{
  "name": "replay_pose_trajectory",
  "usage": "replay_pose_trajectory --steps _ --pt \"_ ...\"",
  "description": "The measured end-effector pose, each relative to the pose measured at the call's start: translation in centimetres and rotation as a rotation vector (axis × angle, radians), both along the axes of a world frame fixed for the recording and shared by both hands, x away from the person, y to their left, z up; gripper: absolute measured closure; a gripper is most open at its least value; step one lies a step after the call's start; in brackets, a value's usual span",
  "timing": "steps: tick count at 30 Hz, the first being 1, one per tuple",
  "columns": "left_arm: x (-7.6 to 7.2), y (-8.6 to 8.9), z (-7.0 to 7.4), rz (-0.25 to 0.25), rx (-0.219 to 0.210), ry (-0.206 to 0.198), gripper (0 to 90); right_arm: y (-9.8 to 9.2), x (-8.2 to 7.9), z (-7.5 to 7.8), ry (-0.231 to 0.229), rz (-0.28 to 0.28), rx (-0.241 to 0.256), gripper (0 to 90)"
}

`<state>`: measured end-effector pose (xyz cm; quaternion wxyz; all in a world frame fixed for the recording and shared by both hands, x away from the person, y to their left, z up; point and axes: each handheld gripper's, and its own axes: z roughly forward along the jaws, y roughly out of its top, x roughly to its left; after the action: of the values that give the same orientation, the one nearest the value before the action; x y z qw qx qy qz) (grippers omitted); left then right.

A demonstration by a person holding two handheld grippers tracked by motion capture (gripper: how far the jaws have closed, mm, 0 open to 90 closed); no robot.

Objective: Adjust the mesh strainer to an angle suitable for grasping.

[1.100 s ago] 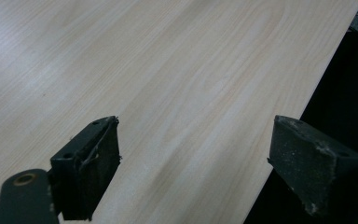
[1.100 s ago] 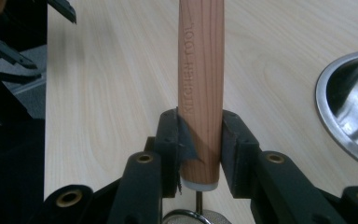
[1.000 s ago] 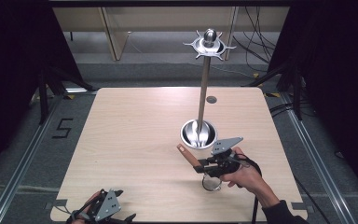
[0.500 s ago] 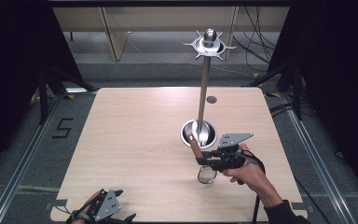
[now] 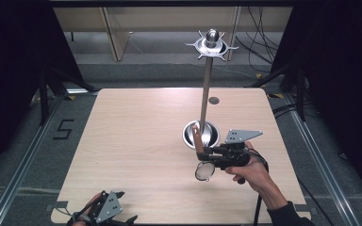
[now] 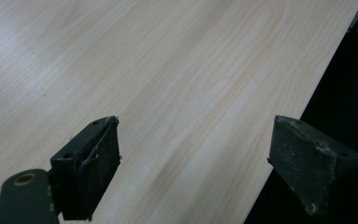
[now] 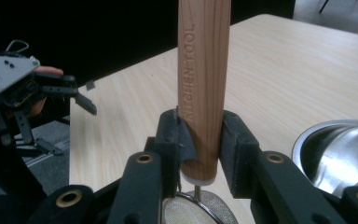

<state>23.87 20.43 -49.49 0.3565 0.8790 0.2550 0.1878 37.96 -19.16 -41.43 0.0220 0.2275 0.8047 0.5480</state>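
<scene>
A small mesh strainer [image 5: 205, 170] with a wooden handle [image 5: 196, 136] hangs head-down just above the table, near its front right. My right gripper [image 5: 201, 151] is shut on the lower end of that handle [image 7: 203, 70], and the mesh [image 7: 200, 210] shows below the jaws. Just behind it stands a metal rack with a tall pole [image 5: 206, 89], a hooked ring on top [image 5: 211, 44] and a shiny bowl-shaped base [image 5: 209, 136]. My left gripper [image 5: 122, 219] rests at the table's front left edge, open with nothing in it [image 6: 193, 135]. The right gripper view shows it farther off [image 7: 86, 103].
The wooden table [image 5: 136, 136] has a small dark round mark [image 5: 214, 100] behind the rack. Dark floor, rails and cables surround the table. The rack's base [image 7: 340, 149] lies close on the right of the held handle.
My right gripper has swung the strainer's handle from lying leftward to nearly upright, and shifted slightly right. The left gripper has stayed put.
</scene>
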Motion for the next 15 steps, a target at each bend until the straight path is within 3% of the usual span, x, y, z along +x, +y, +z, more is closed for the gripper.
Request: replay_pose_trajectory --steps 2,4,9,10,15 --pt "0.1 0.1 0.1 -0.007 0.022 0.001 15.6 0.0 -0.1 0.2 0.014 -0.012 0.000 71.7" --pt "0.0 0.0 0.0 0.006 0.011 0.003 15.6 -0.2 0.2 0.8 -0.029 -0.009 0.015 71.7" --pt "0.0 0.1 0.1 0.002 0.016 0.012 15.6 -0.3 0.1 1.6 -0.034 -0.026 0.016 71.7" --pt "0.2 0.1 0.1 -0.009 0.031 0.007 15.6 -0.5 0.3 2.0 -0.068 -0.025 0.021 71.7" --pt "0.2 0.2 0.1 -0.007 0.030 0.010 15.6 -0.9 0.3 2.7 -0.047 -0.044 0.046 71.7"
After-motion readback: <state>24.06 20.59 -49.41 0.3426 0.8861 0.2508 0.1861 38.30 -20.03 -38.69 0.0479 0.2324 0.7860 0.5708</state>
